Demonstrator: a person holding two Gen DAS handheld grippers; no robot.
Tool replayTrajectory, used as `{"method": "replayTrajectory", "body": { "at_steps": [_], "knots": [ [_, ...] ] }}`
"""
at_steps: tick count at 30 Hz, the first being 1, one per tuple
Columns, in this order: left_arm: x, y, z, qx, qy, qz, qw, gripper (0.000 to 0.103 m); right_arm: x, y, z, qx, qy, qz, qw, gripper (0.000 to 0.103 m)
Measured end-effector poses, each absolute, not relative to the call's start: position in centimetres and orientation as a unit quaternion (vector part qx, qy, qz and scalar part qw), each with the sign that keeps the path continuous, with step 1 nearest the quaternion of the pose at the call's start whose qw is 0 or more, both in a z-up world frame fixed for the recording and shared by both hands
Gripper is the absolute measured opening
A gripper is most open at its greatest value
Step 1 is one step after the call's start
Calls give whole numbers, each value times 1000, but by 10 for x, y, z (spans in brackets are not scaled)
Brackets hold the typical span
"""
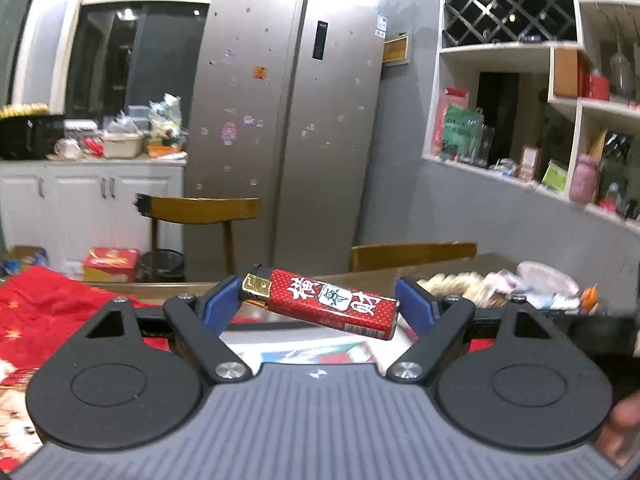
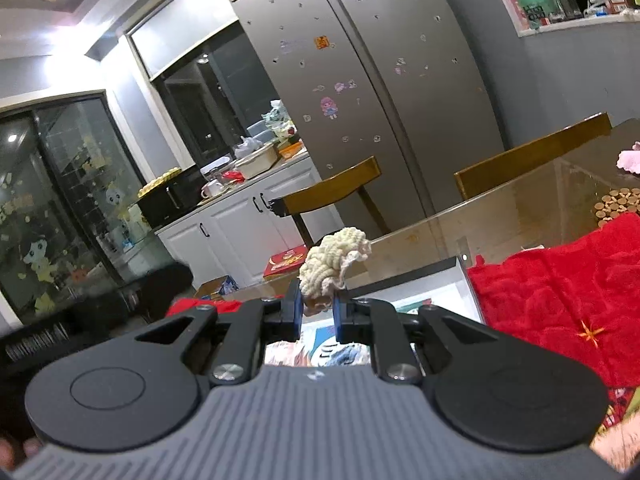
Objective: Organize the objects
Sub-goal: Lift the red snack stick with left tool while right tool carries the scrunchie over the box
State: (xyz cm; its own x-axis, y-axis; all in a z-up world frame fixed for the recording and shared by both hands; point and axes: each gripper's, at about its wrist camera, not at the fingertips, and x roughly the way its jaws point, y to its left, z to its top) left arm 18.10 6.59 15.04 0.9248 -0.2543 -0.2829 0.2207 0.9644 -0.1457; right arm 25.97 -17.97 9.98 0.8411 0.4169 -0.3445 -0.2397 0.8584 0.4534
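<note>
In the left wrist view, a red lighter (image 1: 332,307) with white characters and a gold-and-black cap lies crosswise, tilted down to the right. My left gripper (image 1: 319,302) is shut on it, the blue pads (image 1: 219,303) pressing on its two ends. It hangs above the table. In the right wrist view, a cream knitted piece (image 2: 334,258) sticks up from my right gripper (image 2: 317,310), which is shut on its lower end. The piece is lifted off the table.
A red cloth (image 2: 560,288) covers part of the glass table (image 2: 520,216). A clear box (image 2: 466,270) stands under the grippers. Gold coins (image 2: 618,204) and loose clutter (image 1: 532,286) lie at the right. Wooden chairs (image 1: 200,208) and a silver fridge (image 1: 288,120) stand beyond.
</note>
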Motion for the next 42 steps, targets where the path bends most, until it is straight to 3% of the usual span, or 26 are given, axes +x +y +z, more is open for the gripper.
{"method": "replayTrajectory", "body": {
  "at_steps": [7,20,42],
  "knots": [
    [239,48,153,-82,171,-124,974,86,298,-183,83,207,237,158,936,17],
    [363,40,94,-124,273,-145,943,86,362,-175,28,188,291,140,928,17],
    [388,37,15,-135,374,-104,912,86,366,-182,-4,191,342,126,911,17]
  ]
}}
